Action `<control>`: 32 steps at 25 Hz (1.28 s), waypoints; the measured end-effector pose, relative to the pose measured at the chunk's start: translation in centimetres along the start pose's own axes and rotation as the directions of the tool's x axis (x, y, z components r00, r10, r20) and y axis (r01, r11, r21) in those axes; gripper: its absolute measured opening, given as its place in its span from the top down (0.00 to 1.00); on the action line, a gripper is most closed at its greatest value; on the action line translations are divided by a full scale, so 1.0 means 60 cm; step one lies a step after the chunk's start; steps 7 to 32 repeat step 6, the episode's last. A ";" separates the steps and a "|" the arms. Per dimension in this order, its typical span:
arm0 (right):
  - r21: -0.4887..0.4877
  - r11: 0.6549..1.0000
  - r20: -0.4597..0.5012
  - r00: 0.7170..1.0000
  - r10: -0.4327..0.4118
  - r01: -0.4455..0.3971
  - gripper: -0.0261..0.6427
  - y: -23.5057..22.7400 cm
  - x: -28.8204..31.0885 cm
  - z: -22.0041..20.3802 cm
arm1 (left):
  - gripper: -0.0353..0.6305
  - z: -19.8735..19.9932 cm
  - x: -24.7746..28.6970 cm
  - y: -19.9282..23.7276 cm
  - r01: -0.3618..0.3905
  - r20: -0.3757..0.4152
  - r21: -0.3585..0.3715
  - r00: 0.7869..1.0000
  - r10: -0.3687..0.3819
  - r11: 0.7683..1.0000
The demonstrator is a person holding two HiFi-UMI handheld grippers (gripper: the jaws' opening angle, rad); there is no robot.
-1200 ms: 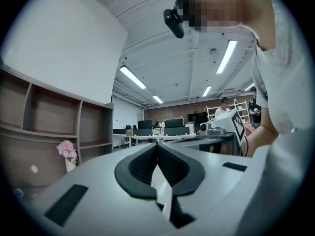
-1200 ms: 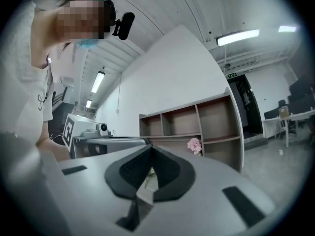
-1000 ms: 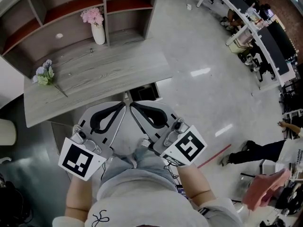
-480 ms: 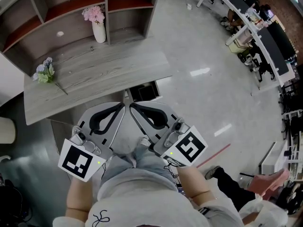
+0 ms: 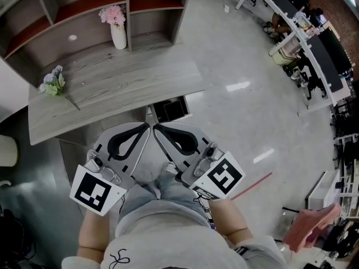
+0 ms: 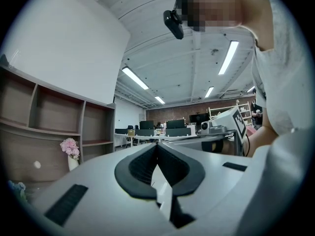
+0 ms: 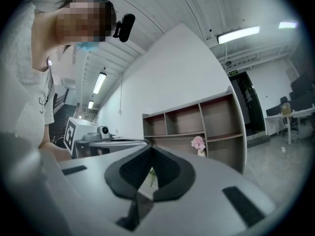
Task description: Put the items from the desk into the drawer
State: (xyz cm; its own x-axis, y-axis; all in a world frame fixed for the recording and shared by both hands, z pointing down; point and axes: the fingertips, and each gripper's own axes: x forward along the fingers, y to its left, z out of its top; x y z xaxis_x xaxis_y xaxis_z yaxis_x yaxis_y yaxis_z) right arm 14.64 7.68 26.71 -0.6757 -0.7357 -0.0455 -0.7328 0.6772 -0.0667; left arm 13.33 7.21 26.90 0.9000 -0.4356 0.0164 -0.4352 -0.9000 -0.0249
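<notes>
My left tool (image 6: 157, 144) and right tool (image 7: 150, 147) are both smooth, matt pale-grey plastic, each lined with ribbed matt black pads (image 6: 141, 167). Ahead of the tools, the table (image 5: 112, 88) is matt grey wood with a clear grain. The shelf (image 5: 154, 5) behind it is the same grey wood with reddish-brown boards, and the white vase (image 5: 118, 37) looks smooth. To the right of my right tool the floor (image 5: 241, 88) is glossy grey, mirroring the lights.

The person holds the left gripper (image 5: 145, 129) and right gripper (image 5: 159, 129) side by side near the body, tips almost touching, each gripper's fingers (image 6: 137, 165) closed together and empty.
</notes>
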 end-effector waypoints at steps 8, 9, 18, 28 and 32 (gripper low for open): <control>0.013 1.000 -0.007 1.000 0.003 -0.003 0.95 -0.013 -0.006 -0.006 | 0.93 -0.005 0.018 -0.005 0.002 -0.008 -0.006 1.000 -0.002 1.000; 0.013 1.000 -0.007 1.000 0.003 -0.003 0.95 -0.013 -0.006 -0.006 | 0.93 -0.005 0.018 -0.005 0.002 -0.008 -0.006 1.000 -0.002 1.000; 0.013 1.000 -0.007 1.000 0.003 -0.003 0.95 -0.013 -0.006 -0.006 | 0.93 -0.005 0.018 -0.005 0.002 -0.008 -0.006 1.000 -0.002 1.000; 0.013 1.000 -0.007 1.000 0.003 -0.003 0.95 -0.013 -0.006 -0.006 | 0.93 -0.005 0.018 -0.005 0.002 -0.008 -0.006 1.000 -0.002 1.000; 0.013 1.000 -0.007 1.000 0.003 -0.003 0.95 -0.013 -0.006 -0.006 | 0.93 -0.005 0.018 -0.005 0.002 -0.008 -0.006 1.000 -0.002 1.000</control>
